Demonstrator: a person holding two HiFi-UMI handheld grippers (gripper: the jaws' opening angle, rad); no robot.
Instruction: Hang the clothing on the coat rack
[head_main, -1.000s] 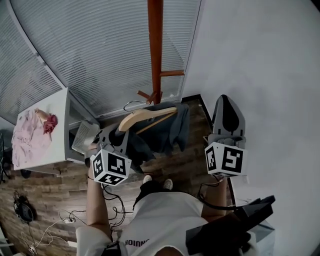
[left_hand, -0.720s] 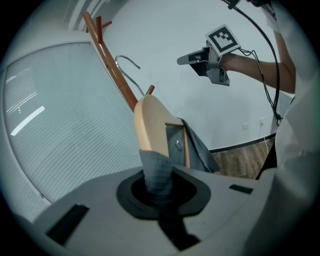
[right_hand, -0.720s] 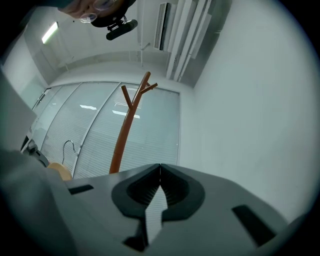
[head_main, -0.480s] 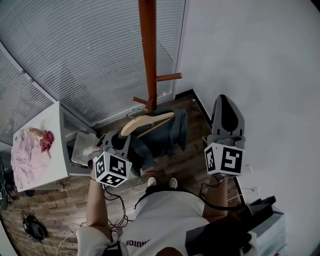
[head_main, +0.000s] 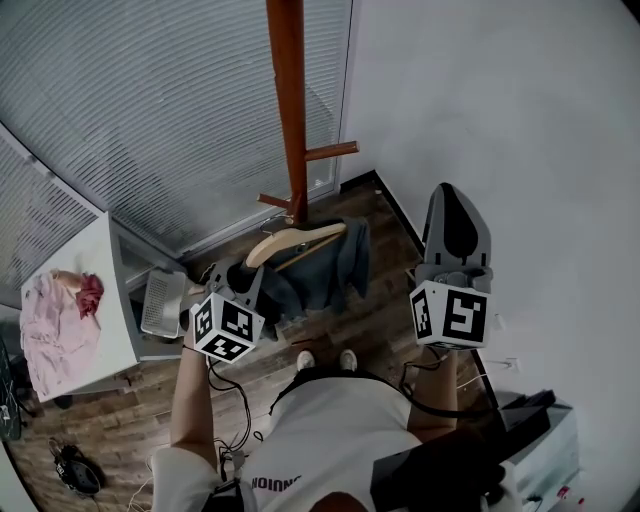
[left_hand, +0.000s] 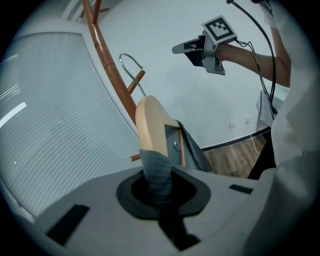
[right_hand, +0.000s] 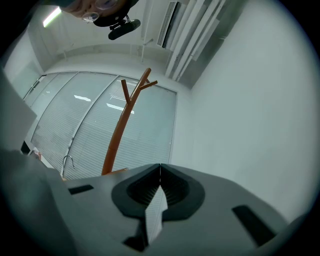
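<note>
Blinds (head_main: 150, 110) cover the big window on the left, and a plain white wall (head_main: 500, 100) fills the right. Wooden floor (head_main: 130, 410) runs below them. A tall brown coat rack (head_main: 287, 100) stands in the corner where window and wall meet, with short pegs sticking out low on its pole. A white desk (head_main: 108, 290) sits at the far left and carries a heap of pink clothing (head_main: 55, 320).

In front of the rack's base hangs the dark grey garment (head_main: 325, 265), draped over a pale wooden hanger (head_main: 290, 240) that is held tilted, just beside the pole. The left gripper (left_hand: 157, 182) has its jaws clamped on one end of the hanger, grey cloth pinched in with the wood. The right gripper (right_hand: 159, 186) is held well apart to the right near the wall, its jaws closed together with nothing between them. The hanger's metal hook (left_hand: 131, 65) is close to a lower peg; whether they touch cannot be made out.
</note>
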